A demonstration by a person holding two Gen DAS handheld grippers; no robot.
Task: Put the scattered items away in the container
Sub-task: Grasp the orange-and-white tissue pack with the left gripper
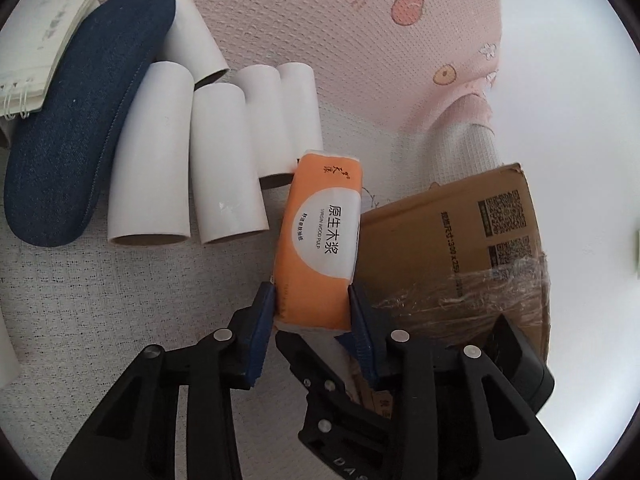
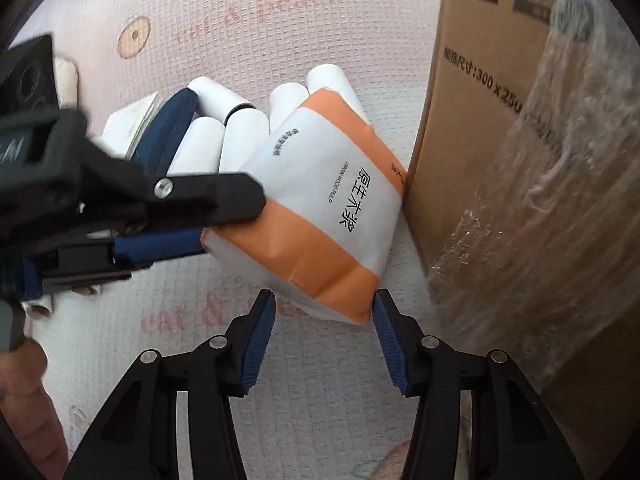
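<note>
Left gripper point(image 1: 312, 308) is pinching the tissue pack point(image 1: 320, 232) right beside the cardboard box point(image 1: 460, 248). It looks soft, light and squashy, so grip the short end. Right gripper point(image 2: 324, 316) is spread, holding nothing.

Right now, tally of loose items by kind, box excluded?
White cardboard tubes: 5
Orange tissue pack, held between the left gripper jaws: 1
Denim case: 1
Spiral notebook: 1
Total: 8

My fingers point(image 1: 266, 320) wear ribbed blue rubbery pads on matt black plastic. The tissue pack point(image 1: 320, 236) is smooth, slightly glossy film. The cardboard box point(image 1: 452, 240) is matt, part-wrapped in crinkled shiny film. The tubes point(image 1: 224, 168) look like smooth white paper; the case point(image 1: 80, 120) is denim cloth.
</note>
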